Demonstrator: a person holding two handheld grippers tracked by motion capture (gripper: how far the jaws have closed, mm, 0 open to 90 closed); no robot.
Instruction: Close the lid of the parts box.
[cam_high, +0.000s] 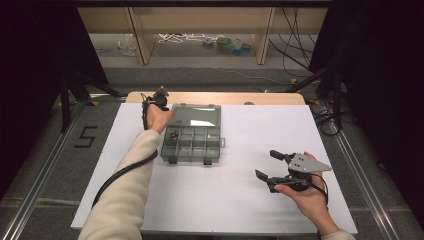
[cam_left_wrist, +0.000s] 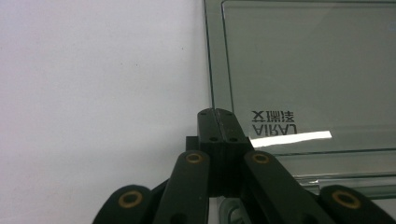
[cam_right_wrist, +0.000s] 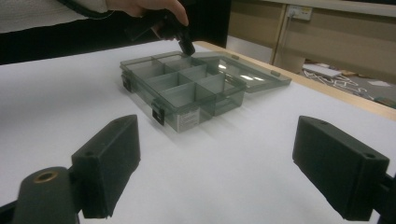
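White board covers the table (cam_high: 225, 200), and we read across it from the left. At the far left we see the left hand (cam_high: 158, 118) reaching forward in a cream sleeve (cam_high: 127, 185), holding the left gripper (cam_high: 161, 96) at the back left corner of a smoky grey plastic box (cam_high: 191, 142). A black cable (cam_high: 120, 172) trails from that gripper back along the forearm. In the left gripper view we find its black fingers (cam_left_wrist: 218, 133) pressed flat together, clenched with nothing visible between them, their tips just over the left edge of the box's clear lid (cam_left_wrist: 308, 74). The lid carries printed lettering that reads upside down from there.

Moving rightward, we see the box lying open near the middle of the table, its lid folded back flat toward the far edge. The tray is split into small compartments, with two dark latches (cam_high: 190, 161) along its near side. We notice something small and dark in the back left compartment in the high view, too small to identify.

Well to the right and nearer to us, the right hand (cam_high: 307, 197) holds the right gripper (cam_high: 265, 165) above bare white board, apart from the box. Its fingers (cam_right_wrist: 109, 163) stand wide apart, released and gripping nothing, pointing toward the box.
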